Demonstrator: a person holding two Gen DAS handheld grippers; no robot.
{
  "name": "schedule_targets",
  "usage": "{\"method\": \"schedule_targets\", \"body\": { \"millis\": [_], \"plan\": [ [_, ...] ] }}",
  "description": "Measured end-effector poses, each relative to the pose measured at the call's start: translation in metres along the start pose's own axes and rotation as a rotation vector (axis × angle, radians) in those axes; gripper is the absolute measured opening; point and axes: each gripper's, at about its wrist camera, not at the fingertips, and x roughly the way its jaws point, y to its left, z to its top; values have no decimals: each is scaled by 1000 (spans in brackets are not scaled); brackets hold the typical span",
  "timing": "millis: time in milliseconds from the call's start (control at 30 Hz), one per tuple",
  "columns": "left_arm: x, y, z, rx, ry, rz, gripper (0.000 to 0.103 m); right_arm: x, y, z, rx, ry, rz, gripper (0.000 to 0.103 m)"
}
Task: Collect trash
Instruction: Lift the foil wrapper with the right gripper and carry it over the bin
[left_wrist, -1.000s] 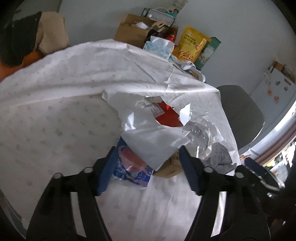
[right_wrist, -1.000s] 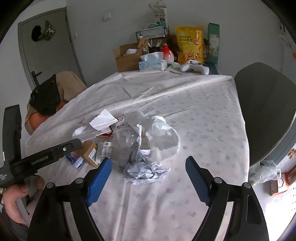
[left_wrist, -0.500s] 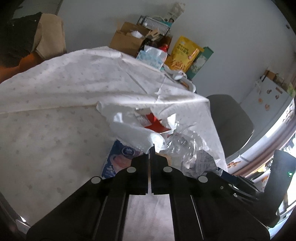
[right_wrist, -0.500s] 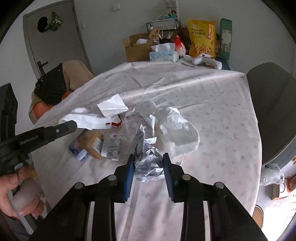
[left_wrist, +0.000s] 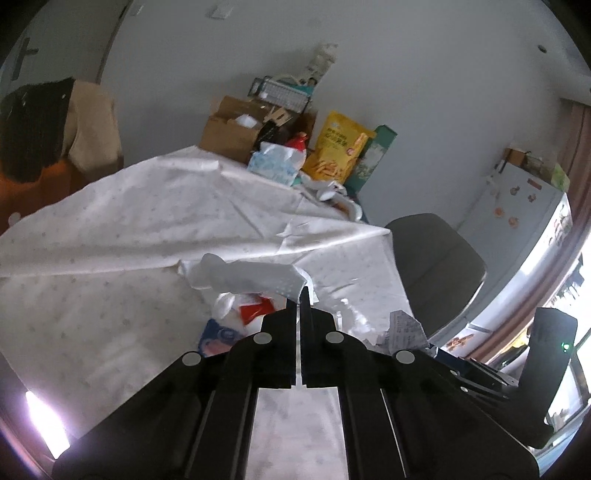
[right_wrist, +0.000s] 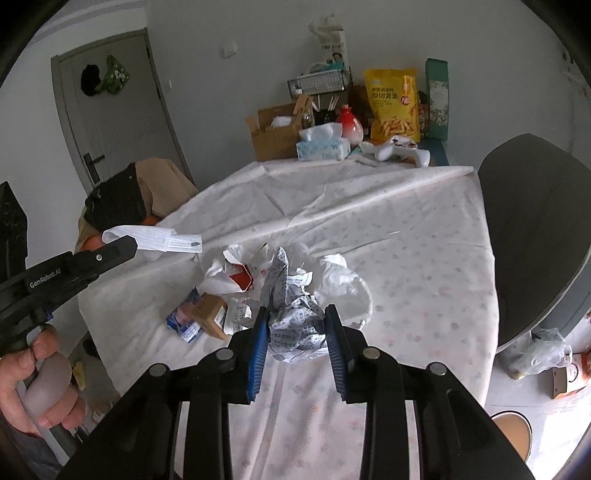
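Right wrist view: right gripper (right_wrist: 297, 338) fingers clamp crumpled printed paper (right_wrist: 295, 314); left gripper (left_wrist: 300, 295) pinches white paper strip (left_wrist: 255, 277). Lift both gently, keep grip firm.

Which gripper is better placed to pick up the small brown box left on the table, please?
Probably neither while loaded: the right gripper grips the crumpled printed paper, the left gripper a white paper strip. Once emptied, the right sits nearer the brown box.
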Motion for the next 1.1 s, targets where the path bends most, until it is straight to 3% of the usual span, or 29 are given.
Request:
{"method": "schedule_targets", "body": {
  "millis": [200,500,1100],
  "plan": [
    [-5,-33,3,65,-17,-50,2,-27,-15,1,15,-49,-23,30],
    [18,-87,-9,144,32,-135,2,-56,-58,-6,84,-85,-78,30],
    [77,-192,-50,266,170,-305,2,-110,-171,-46,261,-107,-313,30]
  ]
}}
